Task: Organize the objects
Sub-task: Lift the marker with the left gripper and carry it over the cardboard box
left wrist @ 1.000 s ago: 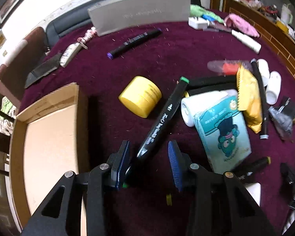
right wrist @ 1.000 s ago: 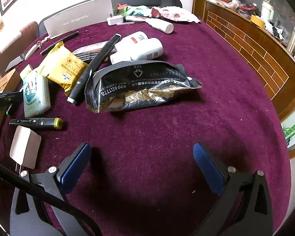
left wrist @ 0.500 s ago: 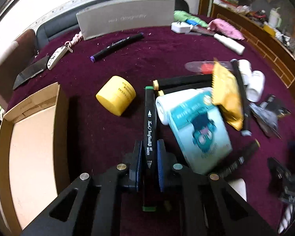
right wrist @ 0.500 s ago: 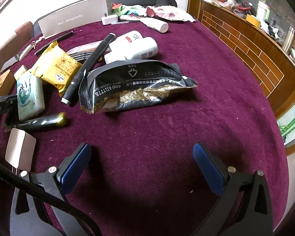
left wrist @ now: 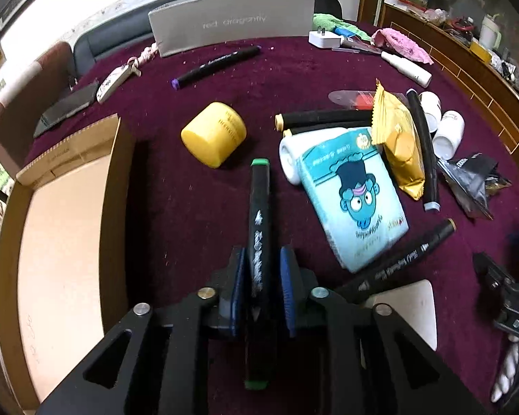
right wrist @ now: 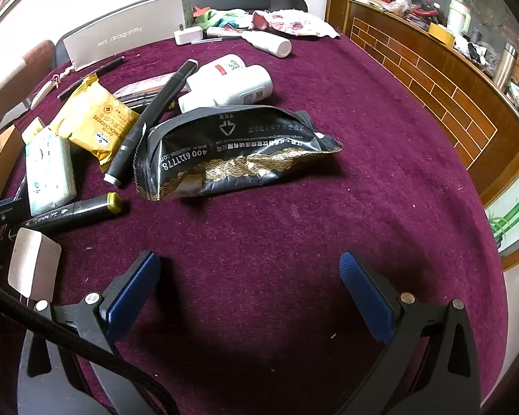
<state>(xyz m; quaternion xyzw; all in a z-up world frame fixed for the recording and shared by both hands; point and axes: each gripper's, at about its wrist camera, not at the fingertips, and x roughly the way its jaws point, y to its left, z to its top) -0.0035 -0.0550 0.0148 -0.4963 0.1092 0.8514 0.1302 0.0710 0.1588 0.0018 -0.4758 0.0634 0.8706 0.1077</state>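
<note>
A black marker with green caps (left wrist: 259, 200) lies lengthwise between the blue pads of my left gripper (left wrist: 261, 259), over the maroon tablecloth (left wrist: 190, 214). The jaws are opening slightly, but the pads still touch the marker's sides. An open cardboard box (left wrist: 121, 186) stands to the left of it. My right gripper (right wrist: 249, 269) hangs open above bare cloth with nothing between its fingers. A black snack bag (right wrist: 235, 152) lies ahead of it.
A yellow jar (left wrist: 212, 138), a blue tissue pack (left wrist: 353, 200), a yellow cracker pack (right wrist: 97, 124), white bottles (right wrist: 231, 83) and several black markers crowd the middle. An olive-capped marker (right wrist: 72, 212) and a white card (right wrist: 33, 263) lie near the left gripper. A grey box (left wrist: 231, 20) stands at the back.
My left gripper went from open around the slanted marker to shut on it, and the marker now lies in line with the fingers. The right gripper has stayed still.
</note>
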